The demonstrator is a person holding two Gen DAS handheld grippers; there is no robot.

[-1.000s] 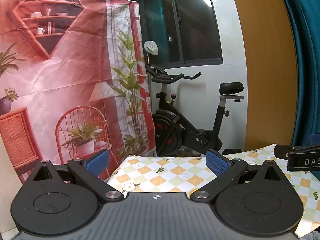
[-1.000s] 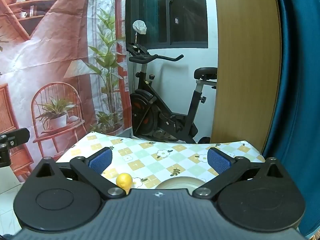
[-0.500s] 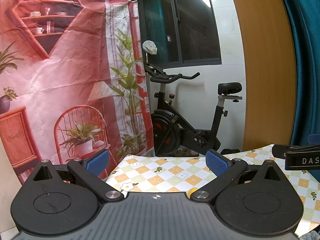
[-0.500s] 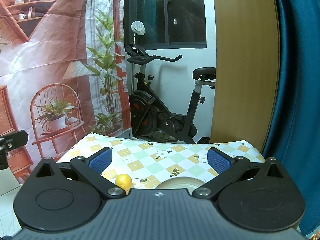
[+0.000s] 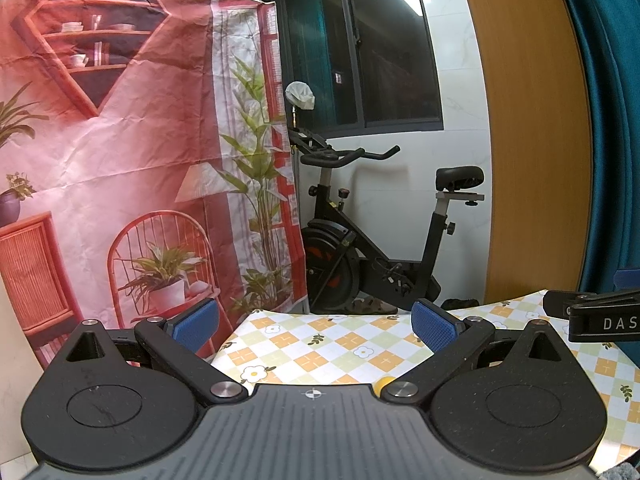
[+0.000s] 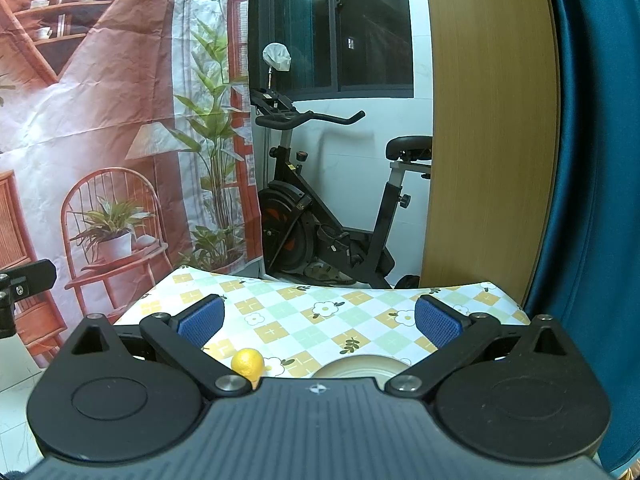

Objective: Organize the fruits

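A small yellow fruit (image 6: 248, 363) lies on the checked tablecloth (image 6: 304, 320), just ahead of my right gripper's left finger. Beside it, the rim of a pale plate (image 6: 356, 366) peeks over the gripper body. My right gripper (image 6: 318, 320) stands open above the cloth with nothing between its blue pads. In the left wrist view only a sliver of the yellow fruit (image 5: 386, 382) shows by the right finger's base. My left gripper (image 5: 314, 322) is open too and holds nothing. The right gripper's black finger (image 5: 600, 316) juts in from the right edge.
The table (image 5: 340, 348) ends at a far edge with a drop to the floor. Beyond it stand an exercise bike (image 5: 376, 248), a pink printed backdrop (image 5: 120, 160), a wooden panel (image 5: 532, 140) and a blue curtain (image 6: 600, 160).
The left gripper's view has tipped slightly down, so a sliver of the yellow fruit now shows by its right finger. The right gripper's view is nearly unchanged. Both stay open.
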